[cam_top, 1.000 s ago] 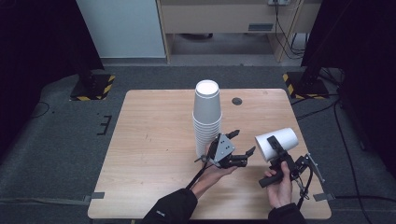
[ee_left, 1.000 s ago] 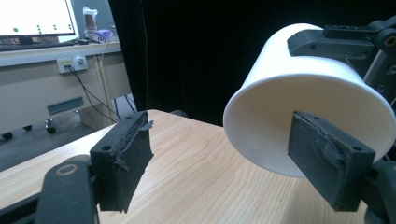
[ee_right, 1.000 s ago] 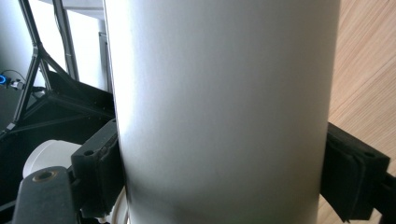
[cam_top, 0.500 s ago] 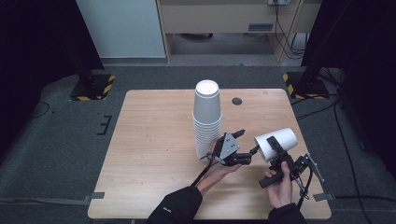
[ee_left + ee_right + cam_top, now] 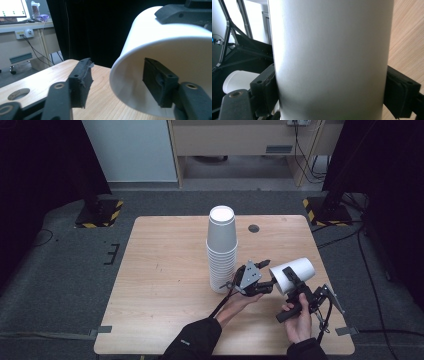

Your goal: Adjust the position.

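Note:
A single white paper cup (image 5: 295, 272) lies on its side above the table, and my right gripper (image 5: 295, 282) is shut on its wall. Seen from the right gripper view, the cup (image 5: 332, 57) stands between both pads. Its open mouth faces my left gripper (image 5: 256, 281), which is right beside it. In the left gripper view one pad (image 5: 160, 85) is inside the cup's mouth (image 5: 160, 62) and the other pad (image 5: 81, 81) is outside, clear of the rim. These jaws have just been closing, with the rim between them. A tall stack of white cups (image 5: 222, 247) stands upside down at the table's middle.
The wooden table (image 5: 165, 285) has a small round hole (image 5: 254, 228) near its far edge. The stack stands just left of my left gripper. Black stands with yellow-striped feet (image 5: 100, 212) are on the floor beyond both far corners.
My left gripper has moved right, up to the mouth of the held cup, and its jaws stand narrower. The right gripper and its cup have kept still.

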Motion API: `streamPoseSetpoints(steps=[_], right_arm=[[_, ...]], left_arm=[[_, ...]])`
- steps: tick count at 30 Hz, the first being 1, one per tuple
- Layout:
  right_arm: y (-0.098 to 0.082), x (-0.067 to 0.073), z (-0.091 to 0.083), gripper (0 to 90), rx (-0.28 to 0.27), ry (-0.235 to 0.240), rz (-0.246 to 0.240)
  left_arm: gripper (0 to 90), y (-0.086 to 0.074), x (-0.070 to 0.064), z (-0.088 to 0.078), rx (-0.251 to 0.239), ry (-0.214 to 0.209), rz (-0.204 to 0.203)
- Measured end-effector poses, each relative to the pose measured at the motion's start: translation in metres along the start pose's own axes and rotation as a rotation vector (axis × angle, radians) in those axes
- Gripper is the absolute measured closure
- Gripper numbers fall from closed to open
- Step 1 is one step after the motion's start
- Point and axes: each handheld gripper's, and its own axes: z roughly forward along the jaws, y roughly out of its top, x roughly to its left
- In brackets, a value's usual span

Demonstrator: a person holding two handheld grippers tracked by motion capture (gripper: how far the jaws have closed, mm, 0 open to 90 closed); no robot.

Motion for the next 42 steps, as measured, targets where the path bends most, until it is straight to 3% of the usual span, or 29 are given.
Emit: streamPoseSetpoints(steps=[19, 28, 33, 42], right_arm=[[-0.0037, -0.0021, 0.0024, 15.1, 0.031, 0.016, 0.043], [-0.0064, -0.0024, 0.005, 15.1, 0.062, 0.025, 0.056], [-0.0069, -0.0031, 0.0053, 15.0, 0.066, 0.027, 0.066], [-0.0076, -0.0047, 0.0072, 14.7, 0.074, 0.035, 0.063]], left_arm=[[59.0, 0.0026, -0.0029, 0.0034, -0.02, -0.015, -0.023], [57.2, 0.0012, -0.0014, 0.0051, -0.035, -0.015, -0.031], [68.1, 0.0006, -0.0013, 0.0048, -0.028, -0.025, -0.035], [81.3, 0.0003, 0.0041, -0.0021, -0.018, 0.003, -0.064]])
